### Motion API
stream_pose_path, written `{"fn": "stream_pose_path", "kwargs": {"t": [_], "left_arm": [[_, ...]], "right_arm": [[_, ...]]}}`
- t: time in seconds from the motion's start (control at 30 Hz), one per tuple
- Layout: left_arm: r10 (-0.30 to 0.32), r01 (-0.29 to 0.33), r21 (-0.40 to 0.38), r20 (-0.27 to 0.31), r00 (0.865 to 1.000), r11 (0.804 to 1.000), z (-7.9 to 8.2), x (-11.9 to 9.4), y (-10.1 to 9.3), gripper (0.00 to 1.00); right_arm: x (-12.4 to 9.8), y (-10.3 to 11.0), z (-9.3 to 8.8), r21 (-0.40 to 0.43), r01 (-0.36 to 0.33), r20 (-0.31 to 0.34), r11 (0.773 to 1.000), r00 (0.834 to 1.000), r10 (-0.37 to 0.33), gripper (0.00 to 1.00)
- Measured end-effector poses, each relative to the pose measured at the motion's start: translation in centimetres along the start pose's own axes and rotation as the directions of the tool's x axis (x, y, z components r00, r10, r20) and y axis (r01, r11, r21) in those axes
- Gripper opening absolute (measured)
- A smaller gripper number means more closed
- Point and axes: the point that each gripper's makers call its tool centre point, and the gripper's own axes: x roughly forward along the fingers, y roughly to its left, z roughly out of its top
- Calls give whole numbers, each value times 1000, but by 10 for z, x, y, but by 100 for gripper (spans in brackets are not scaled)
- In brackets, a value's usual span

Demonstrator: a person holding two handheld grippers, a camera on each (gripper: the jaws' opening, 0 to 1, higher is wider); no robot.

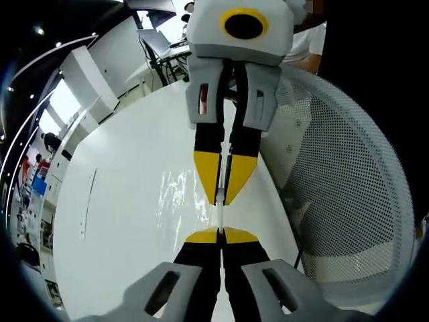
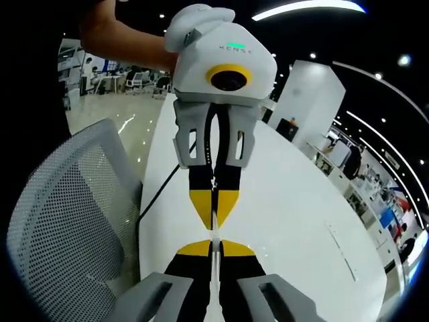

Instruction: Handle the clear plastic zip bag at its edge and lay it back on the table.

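The white table (image 1: 127, 221) runs long under both my grippers, and in the left gripper view I can see a wrinkled, glinting sheet lying across it: the clear plastic zip bag (image 1: 179, 194), mostly resting on the tabletop with its near edge lifted to my jaws. In the right gripper view the same table (image 2: 295, 221) looks nearly bare, and the bag (image 2: 215, 231) shows just as a thin pale strip edge-on between the yellow tips.

One white mesh chair (image 1: 348, 194) stands beside the table, on the right in the left gripper view and on the left (image 2: 60, 221) in the right gripper view.

My left gripper (image 1: 221, 235) is clenched on the bag's edge, its two yellow-tipped jaws pressed together. My right gripper (image 1: 224, 201) faces it nose to nose, jaws likewise pinched on that edge. From the other side, the right gripper (image 2: 214, 249) and left gripper (image 2: 214, 218) show the same grip.

The left gripper's housing carries small lettering in the right gripper view, too blurred for me to read.

A hand (image 2: 127, 40) grips that housing.
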Motion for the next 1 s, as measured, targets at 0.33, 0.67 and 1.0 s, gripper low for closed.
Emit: {"fn": "stream_pose_path", "kwargs": {"t": [0.33,0.67,1.0], "left_arm": [[1,-1,-1,4,1000,1000,2,0,-1,0],[-1,1,-1,5,1000,1000,2,0,-1,0],[-1,1,-5,5,1000,1000,0,0,0,0]], "right_arm": [[-1,1,0,2,-1,-7,1000,1000,1,0],[-1,1,-1,8,-1,-8,1000,1000,1,0],[-2,1,-2,16,3,-7,1000,1000,-3,0]]}}
